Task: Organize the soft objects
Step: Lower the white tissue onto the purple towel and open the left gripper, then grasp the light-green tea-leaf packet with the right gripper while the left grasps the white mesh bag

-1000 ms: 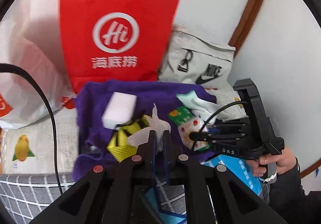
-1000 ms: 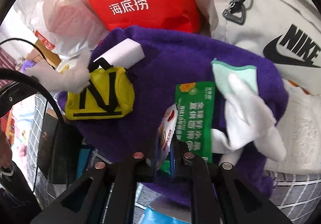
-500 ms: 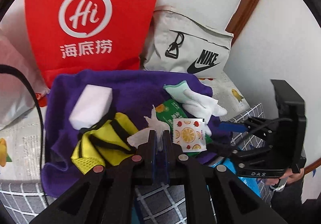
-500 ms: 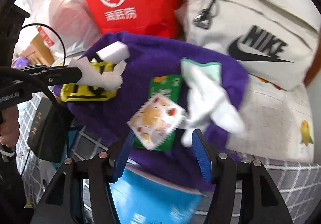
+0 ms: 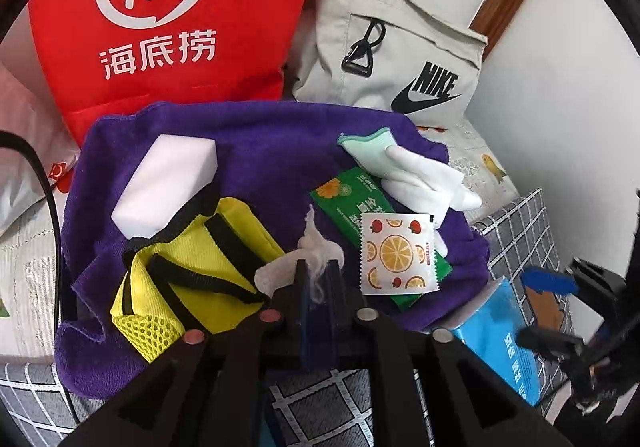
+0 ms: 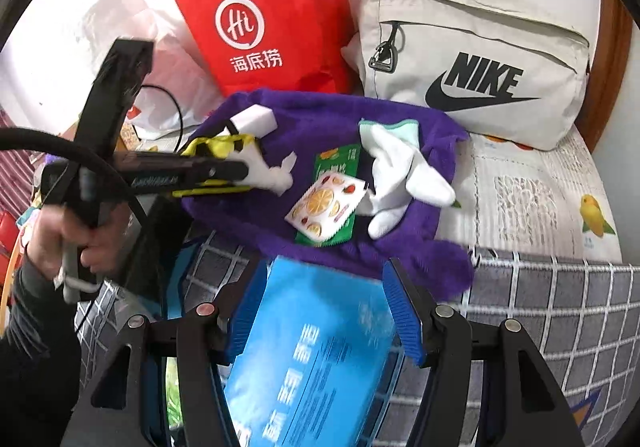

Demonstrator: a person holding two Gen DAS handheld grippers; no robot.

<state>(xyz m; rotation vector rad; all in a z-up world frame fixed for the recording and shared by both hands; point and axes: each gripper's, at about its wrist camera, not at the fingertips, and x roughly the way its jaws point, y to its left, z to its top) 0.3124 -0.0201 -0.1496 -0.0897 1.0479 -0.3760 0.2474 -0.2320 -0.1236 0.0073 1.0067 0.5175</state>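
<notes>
The left gripper (image 5: 318, 275) is clamped on a crumpled white tissue (image 5: 312, 259), held over the purple towel's (image 5: 260, 135) near edge, just beside the yellow pouch (image 5: 192, 267). The right gripper (image 6: 324, 307) has its jaws apart, above a blue pack (image 6: 312, 351) off the towel's near edge. The fruit-print sachet (image 6: 326, 207) lies on a green packet (image 6: 340, 167), beside the white sock (image 6: 400, 175).

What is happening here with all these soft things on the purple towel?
A person sorts small items lying on a purple towel. The left gripper is shut on a crumpled white tissue, just above the yellow pouch. The right gripper is open and holds nothing; a blue pack lies between its fingers.
</notes>
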